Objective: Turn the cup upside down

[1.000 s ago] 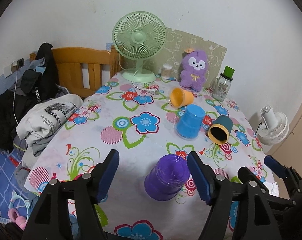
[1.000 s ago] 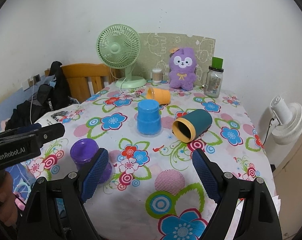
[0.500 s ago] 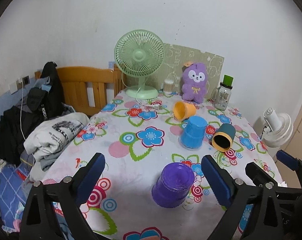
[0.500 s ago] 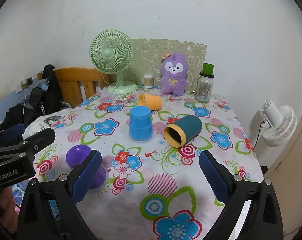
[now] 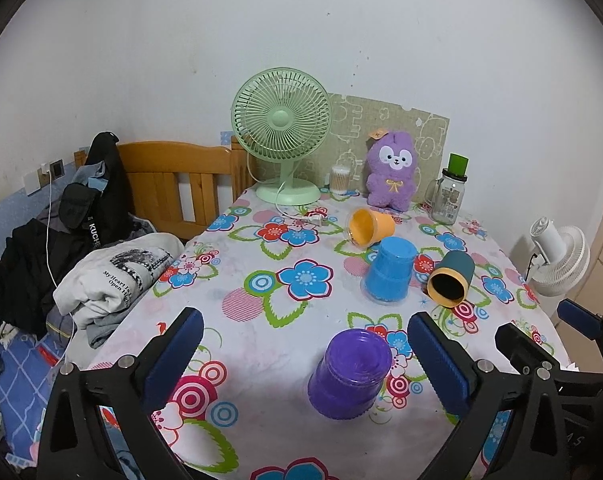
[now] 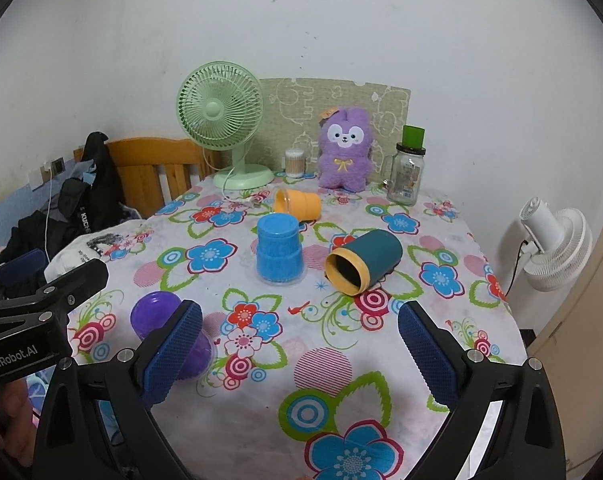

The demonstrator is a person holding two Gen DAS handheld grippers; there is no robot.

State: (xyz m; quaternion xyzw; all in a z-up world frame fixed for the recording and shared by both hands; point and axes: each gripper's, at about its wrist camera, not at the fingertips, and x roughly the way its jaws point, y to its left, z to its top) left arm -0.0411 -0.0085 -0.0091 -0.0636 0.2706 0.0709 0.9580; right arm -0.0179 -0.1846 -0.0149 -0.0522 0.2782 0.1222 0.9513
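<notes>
Purple cup (image 5: 350, 374) and blue cup (image 6: 279, 253) already sit mouth-down, so the teal cup (image 6: 364, 266) looks next — it's on its side mid-table, mouth toward us, ahead of the right gripper (image 6: 300, 354), nearer than the left gripper (image 5: 305, 358) — both spread wide, empty.

Two wrist views over one floral table (image 5: 261, 280)

We look toward 12 o'clock from the near edge; both share the green fan (image 6: 219, 110) and blue cup (image 5: 389, 270).
</notes>
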